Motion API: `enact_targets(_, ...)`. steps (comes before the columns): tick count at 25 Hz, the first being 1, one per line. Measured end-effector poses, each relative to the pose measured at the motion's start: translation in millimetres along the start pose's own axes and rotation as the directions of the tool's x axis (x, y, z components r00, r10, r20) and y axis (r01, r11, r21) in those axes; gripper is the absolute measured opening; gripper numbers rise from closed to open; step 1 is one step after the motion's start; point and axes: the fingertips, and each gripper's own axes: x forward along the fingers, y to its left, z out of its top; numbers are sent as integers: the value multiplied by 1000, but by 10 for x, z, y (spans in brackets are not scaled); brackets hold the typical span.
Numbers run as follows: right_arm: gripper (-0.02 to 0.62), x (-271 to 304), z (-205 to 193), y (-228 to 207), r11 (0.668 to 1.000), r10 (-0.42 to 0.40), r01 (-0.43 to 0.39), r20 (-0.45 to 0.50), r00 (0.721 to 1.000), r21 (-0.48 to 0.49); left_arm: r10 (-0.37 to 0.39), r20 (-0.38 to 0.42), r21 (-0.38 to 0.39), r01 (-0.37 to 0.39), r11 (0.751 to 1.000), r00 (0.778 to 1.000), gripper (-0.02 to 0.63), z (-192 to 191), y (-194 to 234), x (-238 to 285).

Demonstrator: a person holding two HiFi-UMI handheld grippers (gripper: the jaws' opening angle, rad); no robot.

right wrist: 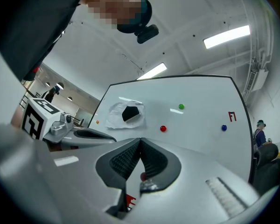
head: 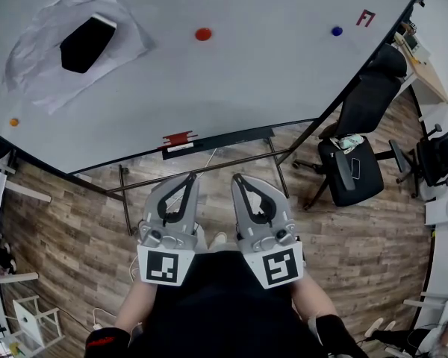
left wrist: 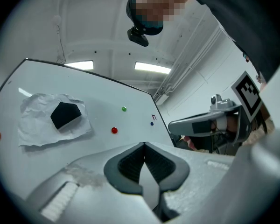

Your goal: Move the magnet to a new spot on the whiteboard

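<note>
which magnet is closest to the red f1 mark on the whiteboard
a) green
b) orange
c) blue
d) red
c: the blue magnet sits just beside the red mark near the right end of the whiteboard, with the other magnets farther left.

bare whiteboard (head: 272, 73) between red magnet (head: 202, 33) and blue magnet (head: 337, 30).

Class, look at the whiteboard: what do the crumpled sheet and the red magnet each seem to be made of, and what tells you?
Crumpled sheet: probably thin paper, matt white; sharp creases and wrinkled edges. Red magnet: likely a plastic cap; small, round, uniformly bright red, though too small to judge its finish.
</note>
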Motion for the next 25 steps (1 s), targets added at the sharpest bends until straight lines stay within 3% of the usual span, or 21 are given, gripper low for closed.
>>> enact_targets(12,1,59,-43,335,976,185,-187,-27,982,-115,-4,14,6,4,1000,1000,2,37,-16,-61)
enact_targets(25,0,77,-36,261,979,168,-171,-34,985,-111,0,18,1,0,1000,1000,2,31,59,-66)
